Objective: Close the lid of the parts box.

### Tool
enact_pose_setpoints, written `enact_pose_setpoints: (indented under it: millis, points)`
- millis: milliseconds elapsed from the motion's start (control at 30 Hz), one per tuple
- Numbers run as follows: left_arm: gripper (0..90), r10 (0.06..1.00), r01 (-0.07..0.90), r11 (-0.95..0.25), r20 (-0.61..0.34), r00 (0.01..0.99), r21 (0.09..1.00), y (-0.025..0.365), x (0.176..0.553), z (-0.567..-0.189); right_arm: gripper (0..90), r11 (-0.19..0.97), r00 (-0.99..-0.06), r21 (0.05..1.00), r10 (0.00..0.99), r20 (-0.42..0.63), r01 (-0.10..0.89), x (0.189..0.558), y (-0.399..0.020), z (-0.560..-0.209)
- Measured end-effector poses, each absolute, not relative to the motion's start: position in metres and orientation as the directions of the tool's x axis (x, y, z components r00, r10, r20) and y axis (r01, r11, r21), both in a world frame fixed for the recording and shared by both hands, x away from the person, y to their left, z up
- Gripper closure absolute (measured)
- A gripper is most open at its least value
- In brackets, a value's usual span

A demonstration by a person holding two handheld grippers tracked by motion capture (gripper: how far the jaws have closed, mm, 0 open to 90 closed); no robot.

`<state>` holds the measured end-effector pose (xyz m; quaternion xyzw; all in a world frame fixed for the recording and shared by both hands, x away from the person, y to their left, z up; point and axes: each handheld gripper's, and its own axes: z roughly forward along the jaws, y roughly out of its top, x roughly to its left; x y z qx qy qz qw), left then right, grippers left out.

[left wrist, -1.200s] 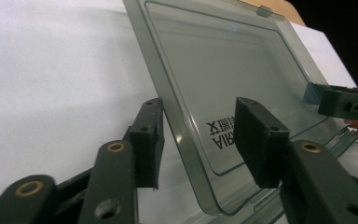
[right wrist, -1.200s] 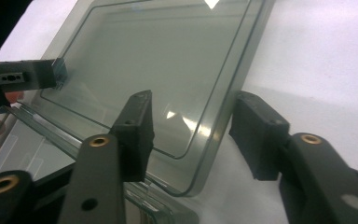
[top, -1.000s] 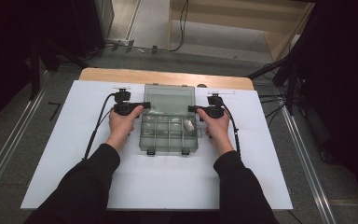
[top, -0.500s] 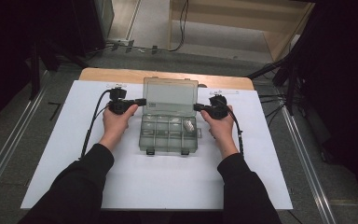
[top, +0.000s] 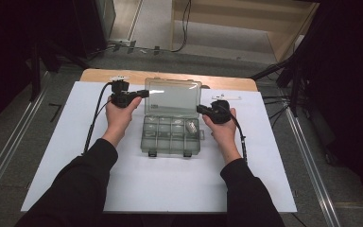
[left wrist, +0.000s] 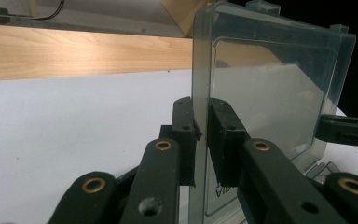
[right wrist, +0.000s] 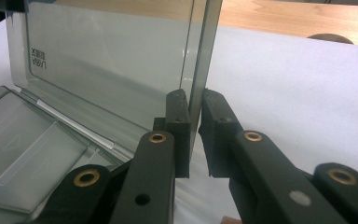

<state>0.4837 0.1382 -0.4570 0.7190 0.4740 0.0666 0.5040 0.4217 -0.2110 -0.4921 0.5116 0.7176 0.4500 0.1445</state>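
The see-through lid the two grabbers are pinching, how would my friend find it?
Find the white table, then the clear plastic box in its middle. The lid stands up at the box's far edge, pinched by the left gripper and right gripper; unlike the box, it has no compartments.

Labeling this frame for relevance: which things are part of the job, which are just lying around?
In the job:
- compartment box lid, raised
- compartment box base
- left gripper, clamped on lid edge
- right gripper, clamped on opposite edge

Lying about:
- small item in one compartment
- white sheet
- wooden table

A lab or recording room is suggested: table point(top: 170, 189) covered w/ white sheet, metal rails point(top: 9, 146) on grey floor, cables point(top: 184, 23), black curtains.
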Motion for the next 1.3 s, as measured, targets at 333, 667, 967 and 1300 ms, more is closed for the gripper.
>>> enact_pose_setpoints:
  millis: [333, 667, 967, 1300]
  points:
    - [82.7, 0.746, 0.572, -0.042, -0.355, 0.563, 0.819, 0.139, 0.476, -0.459, 67.2, -0.020, -0.400, 0.797, 0.857, 0.324, 0.603, 0.428, -0.223, -0.475]
    - [82.9, 0.742, 0.548, -0.042, -0.341, 0.577, 0.835, 0.140, 0.473, -0.459, 73.3, -0.040, -0.388, 0.786, 0.853, 0.348, 0.617, 0.444, -0.222, -0.451]
    - [83.1, 0.737, 0.527, -0.049, -0.325, 0.592, 0.849, 0.141, 0.471, -0.460, 80.6, -0.007, -0.388, 0.795, 0.870, 0.303, 0.607, 0.446, -0.215, -0.448]
    - [76.6, 0.714, 0.577, -0.020, -0.392, 0.580, 0.817, 0.146, 0.472, -0.457, 82.2, 0.010, -0.388, 0.812, 0.882, 0.268, 0.584, 0.438, -0.212, -0.446]
